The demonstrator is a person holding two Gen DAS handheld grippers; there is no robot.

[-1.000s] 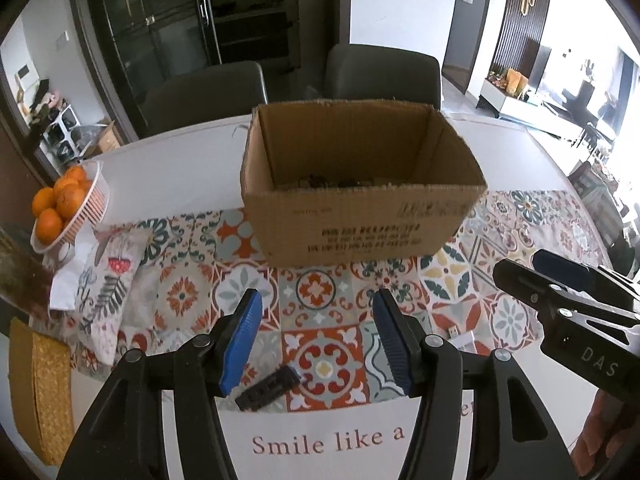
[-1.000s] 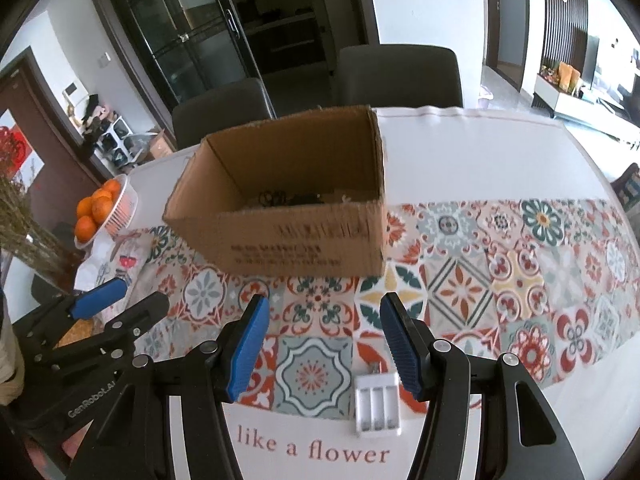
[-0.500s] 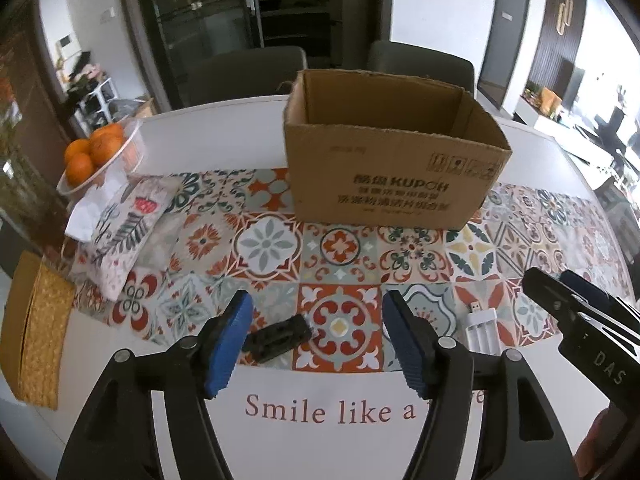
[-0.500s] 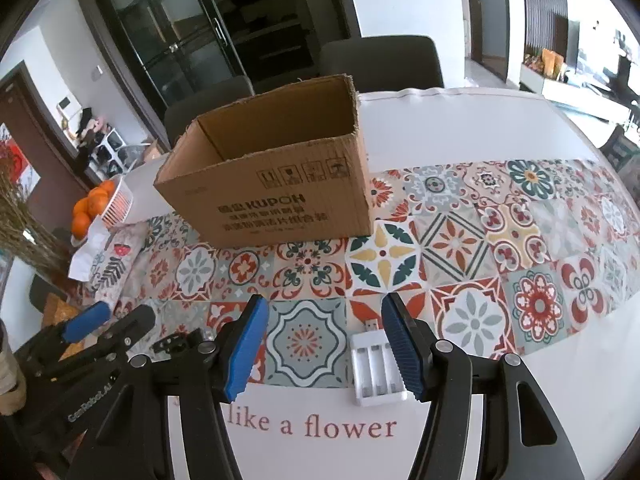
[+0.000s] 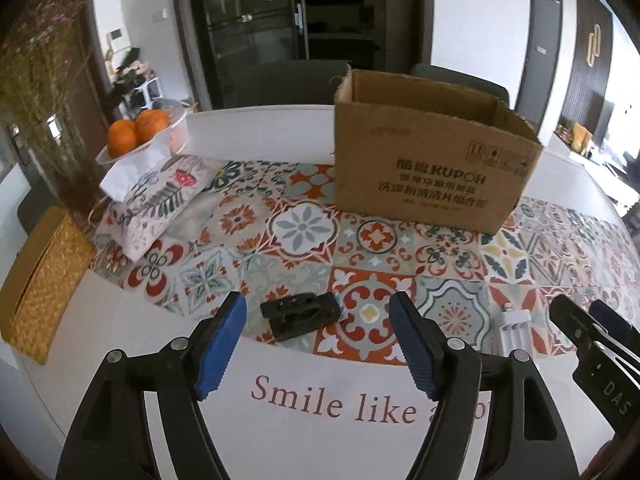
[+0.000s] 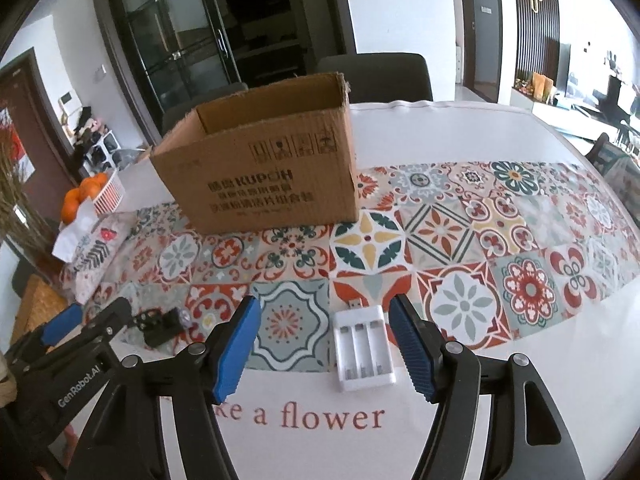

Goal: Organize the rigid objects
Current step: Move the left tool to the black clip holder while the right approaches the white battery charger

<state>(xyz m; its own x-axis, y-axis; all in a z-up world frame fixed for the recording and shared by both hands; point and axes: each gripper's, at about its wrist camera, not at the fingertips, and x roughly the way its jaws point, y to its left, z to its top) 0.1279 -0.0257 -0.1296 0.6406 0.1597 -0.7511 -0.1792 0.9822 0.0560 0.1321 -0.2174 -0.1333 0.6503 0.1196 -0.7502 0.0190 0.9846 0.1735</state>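
An open cardboard box (image 5: 432, 168) stands on the patterned tablecloth, also in the right wrist view (image 6: 264, 176). A small black device (image 5: 302, 314) lies near the front edge, just ahead of my open, empty left gripper (image 5: 320, 344); it shows in the right wrist view (image 6: 160, 324) too. A white battery charger (image 6: 362, 346) lies between the fingers of my open, empty right gripper (image 6: 326, 346), a little right of centre; it also shows in the left wrist view (image 5: 516, 330). The box's inside is hidden.
A bowl of oranges (image 5: 136, 136), a patterned pouch (image 5: 160, 200), a woven yellow mat (image 5: 44, 280) and dried branches (image 5: 36, 92) are at the left. Dark chairs (image 6: 372, 76) stand behind the table. The table's front edge is close below both grippers.
Both grippers have dropped lower and drawn back toward the table's front edge. The box's contents have gone out of sight. The black device and charger now lie right ahead of the fingers.
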